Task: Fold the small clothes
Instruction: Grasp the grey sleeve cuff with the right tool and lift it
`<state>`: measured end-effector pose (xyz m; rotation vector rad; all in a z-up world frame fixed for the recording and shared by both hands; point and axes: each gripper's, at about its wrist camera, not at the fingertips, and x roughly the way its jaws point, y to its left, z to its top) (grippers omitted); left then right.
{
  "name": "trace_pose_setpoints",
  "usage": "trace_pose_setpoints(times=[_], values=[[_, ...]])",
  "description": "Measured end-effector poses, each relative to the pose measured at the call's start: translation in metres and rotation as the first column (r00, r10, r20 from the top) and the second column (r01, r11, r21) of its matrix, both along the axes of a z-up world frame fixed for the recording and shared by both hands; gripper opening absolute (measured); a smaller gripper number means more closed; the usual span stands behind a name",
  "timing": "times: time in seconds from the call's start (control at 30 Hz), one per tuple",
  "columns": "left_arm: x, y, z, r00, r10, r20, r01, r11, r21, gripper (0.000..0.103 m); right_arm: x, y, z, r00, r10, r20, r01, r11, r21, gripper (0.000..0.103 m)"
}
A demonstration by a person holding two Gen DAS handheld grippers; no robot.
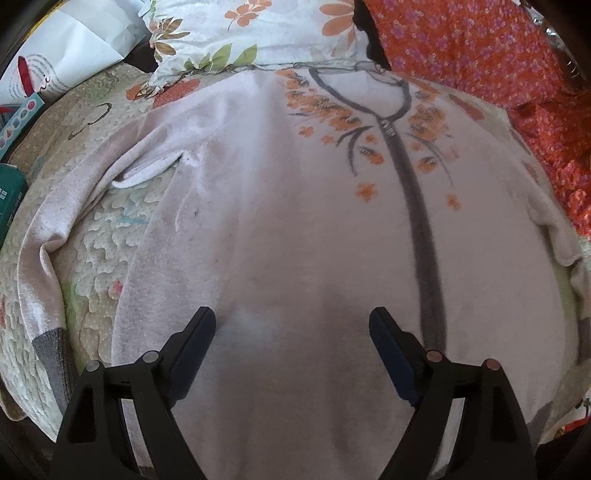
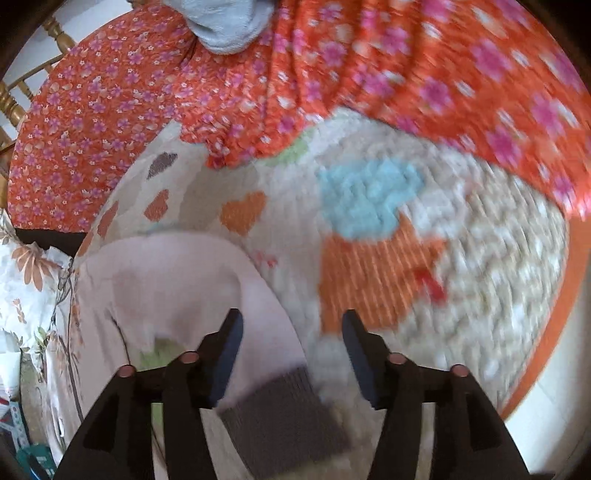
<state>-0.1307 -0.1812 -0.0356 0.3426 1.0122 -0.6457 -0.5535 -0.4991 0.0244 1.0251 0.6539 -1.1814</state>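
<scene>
Quilted bedding [image 1: 107, 229] with hearts and coloured patches is serving as the work surface, and it is giving a broad, soft base on which a garment can be spread flat. Lying on it front-up is a pale zip cardigan [image 1: 280, 206], its dark zip band [image 1: 417, 206] running down the middle and orange flower print flanking the neck; one sleeve [image 1: 40, 266] is trailing out to the side, ending in a grey cuff [image 1: 51, 354]. The spread-out lie is suiting a fold, since both sleeves must first be brought in over the body. Over the lower body the left gripper [image 1: 291, 325] is hovering with its fingers released and wide apart, nothing between them, probably waiting to pin or steady the cloth. In the right wrist view the right gripper [image 2: 291, 328] is standing over the other cuff [image 2: 284, 417], its fingers likewise spread and not pressing on anything; the cuff is lying on the quilt between and below them. That view is blurring, so contact cannot be judged finely. A floral pillow [image 1: 258, 33] and an orange flowered cloth [image 2: 122, 96] are bordering the work area beyond the collar.
</scene>
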Motion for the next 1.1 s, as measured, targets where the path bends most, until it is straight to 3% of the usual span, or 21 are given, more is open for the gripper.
trace_pose_setpoints(times=[0.1,0.3,0.33,0.37,0.4,0.5,0.67,0.83,0.93,1.1], values=[[-0.003,0.002,0.005,1.0,-0.008,-0.002,0.008,1.0,-0.019,0.084,-0.002,0.021,-0.012,0.999,0.01,-0.037,-0.009,1.0,0.023,0.063],[-0.002,0.011,0.013,1.0,0.008,-0.008,-0.009,0.999,-0.047,0.084,0.02,0.065,-0.018,0.982,0.109,-0.156,-0.12,0.991,-0.057,0.061],[-0.001,0.013,0.014,1.0,0.012,-0.01,-0.013,0.999,-0.052,0.084,0.022,0.069,-0.018,0.981,0.118,-0.157,-0.129,0.99,-0.064,0.043],[0.0,0.014,0.016,1.0,0.017,-0.012,-0.017,0.998,-0.059,0.084,0.024,0.071,-0.018,0.98,0.129,-0.153,-0.141,0.987,-0.07,0.013],[0.002,0.017,0.018,1.0,0.022,-0.013,-0.023,0.997,-0.067,0.084,0.024,0.07,-0.017,0.98,0.138,-0.141,-0.149,0.987,-0.067,0.008],[0.012,0.025,0.028,0.999,0.045,-0.024,-0.047,0.994,-0.101,0.084,0.012,0.056,-0.003,0.991,0.11,-0.083,-0.117,0.989,-0.089,0.008],[0.043,0.052,0.05,0.989,0.141,-0.035,-0.145,0.976,-0.163,0.084,-0.029,0.009,0.046,0.993,-0.016,-0.117,-0.007,0.982,-0.191,0.007],[0.076,0.092,0.063,0.961,0.269,-0.065,-0.277,0.936,-0.216,0.084,-0.05,-0.043,0.081,0.985,-0.107,-0.134,0.076,0.973,-0.22,0.007],[0.091,0.114,0.065,0.941,0.327,-0.089,-0.339,0.912,-0.23,0.084,-0.03,-0.052,0.096,0.987,-0.076,-0.139,0.042,0.971,-0.235,0.007],[0.108,0.142,0.073,0.916,0.392,-0.083,-0.4,0.885,-0.238,0.084,0.06,-0.045,0.113,0.988,0.137,-0.077,-0.151,0.966,-0.208,0.007]])
